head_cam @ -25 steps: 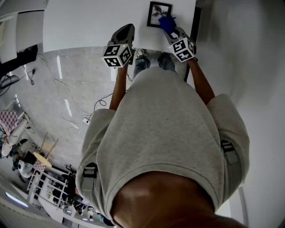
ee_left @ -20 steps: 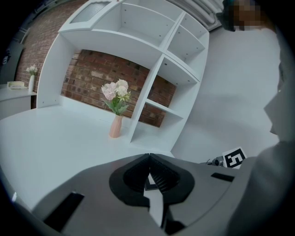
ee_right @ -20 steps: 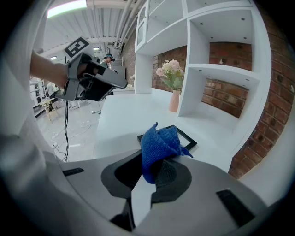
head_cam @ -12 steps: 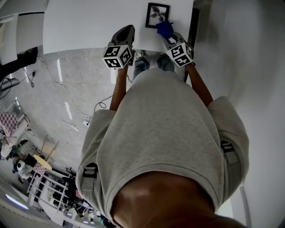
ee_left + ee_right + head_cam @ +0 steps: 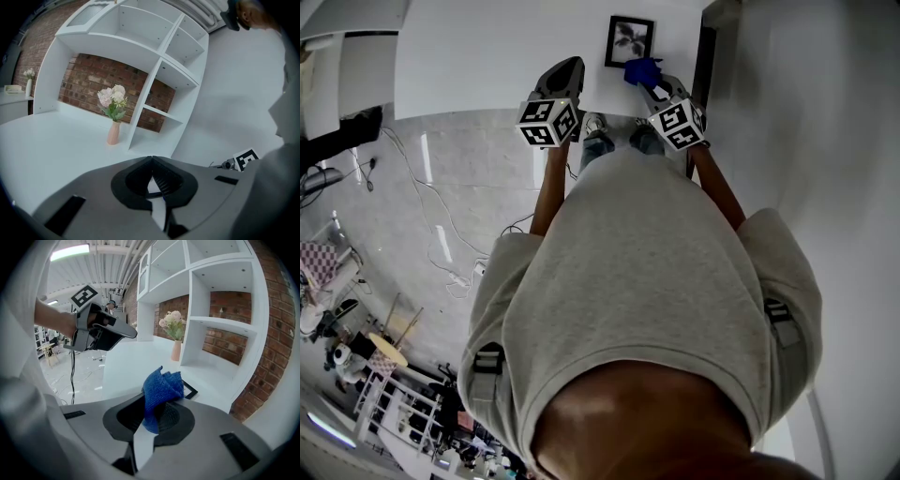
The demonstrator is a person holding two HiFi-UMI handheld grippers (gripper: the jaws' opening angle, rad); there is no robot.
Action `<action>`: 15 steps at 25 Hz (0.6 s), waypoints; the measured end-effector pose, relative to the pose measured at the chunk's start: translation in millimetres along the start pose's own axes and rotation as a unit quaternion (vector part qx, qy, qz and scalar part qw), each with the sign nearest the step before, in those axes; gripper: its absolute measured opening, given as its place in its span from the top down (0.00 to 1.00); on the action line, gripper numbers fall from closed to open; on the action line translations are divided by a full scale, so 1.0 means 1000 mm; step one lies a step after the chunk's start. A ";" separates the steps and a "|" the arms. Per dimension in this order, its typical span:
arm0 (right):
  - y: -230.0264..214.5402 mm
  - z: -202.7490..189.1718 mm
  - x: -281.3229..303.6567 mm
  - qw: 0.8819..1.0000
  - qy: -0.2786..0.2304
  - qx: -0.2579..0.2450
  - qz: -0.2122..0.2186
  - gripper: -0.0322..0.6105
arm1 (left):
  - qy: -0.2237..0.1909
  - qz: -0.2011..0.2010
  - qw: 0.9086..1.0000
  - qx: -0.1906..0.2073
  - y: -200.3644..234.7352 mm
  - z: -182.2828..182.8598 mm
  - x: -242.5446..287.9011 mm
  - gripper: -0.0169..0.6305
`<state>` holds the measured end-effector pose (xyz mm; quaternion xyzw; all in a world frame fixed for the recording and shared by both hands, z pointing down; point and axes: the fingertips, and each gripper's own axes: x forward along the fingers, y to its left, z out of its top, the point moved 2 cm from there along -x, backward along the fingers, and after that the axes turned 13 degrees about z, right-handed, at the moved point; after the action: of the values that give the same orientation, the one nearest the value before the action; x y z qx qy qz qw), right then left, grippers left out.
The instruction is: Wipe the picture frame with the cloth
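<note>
Picture frame (image 5: 629,41): flat on the white tabletop (image 5: 487,56).
Cloth (image 5: 161,392): blue, pinched in the right hand-held gripper (image 5: 154,418); it has slid off the frame's face to its near right corner.
Left hand-held gripper (image 5: 152,180): jaws together, empty.
Meaning: one stroke probably finished.

A mock living room set up inside a lab or workshop hall. A white shelving unit (image 5: 154,70) backs onto a brick wall (image 5: 93,75), with a vase of flowers (image 5: 112,132) and a picture frame (image 5: 630,41) (home dressing). Loose cables (image 5: 422,178) trail over the polished floor (image 5: 478,225) under bare ceiling pipes (image 5: 110,263) and a strip light (image 5: 70,251).
</note>
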<state>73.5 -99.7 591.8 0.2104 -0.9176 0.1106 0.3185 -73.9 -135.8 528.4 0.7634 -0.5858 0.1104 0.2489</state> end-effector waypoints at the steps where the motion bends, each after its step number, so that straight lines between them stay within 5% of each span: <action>1: 0.000 0.003 -0.001 1.000 -0.004 -0.002 -0.002 0.86 | -0.001 0.000 1.000 0.002 0.001 0.001 0.000 0.95; 15: -0.025 0.049 -0.026 0.996 -0.061 0.022 -0.062 0.86 | -0.036 -0.010 0.999 0.025 -0.003 0.035 -0.009 0.95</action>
<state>77.4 -129.9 539.4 0.2799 -0.9181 0.0979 0.2632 -78.3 -145.5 493.5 0.7785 -0.5840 0.0945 0.2097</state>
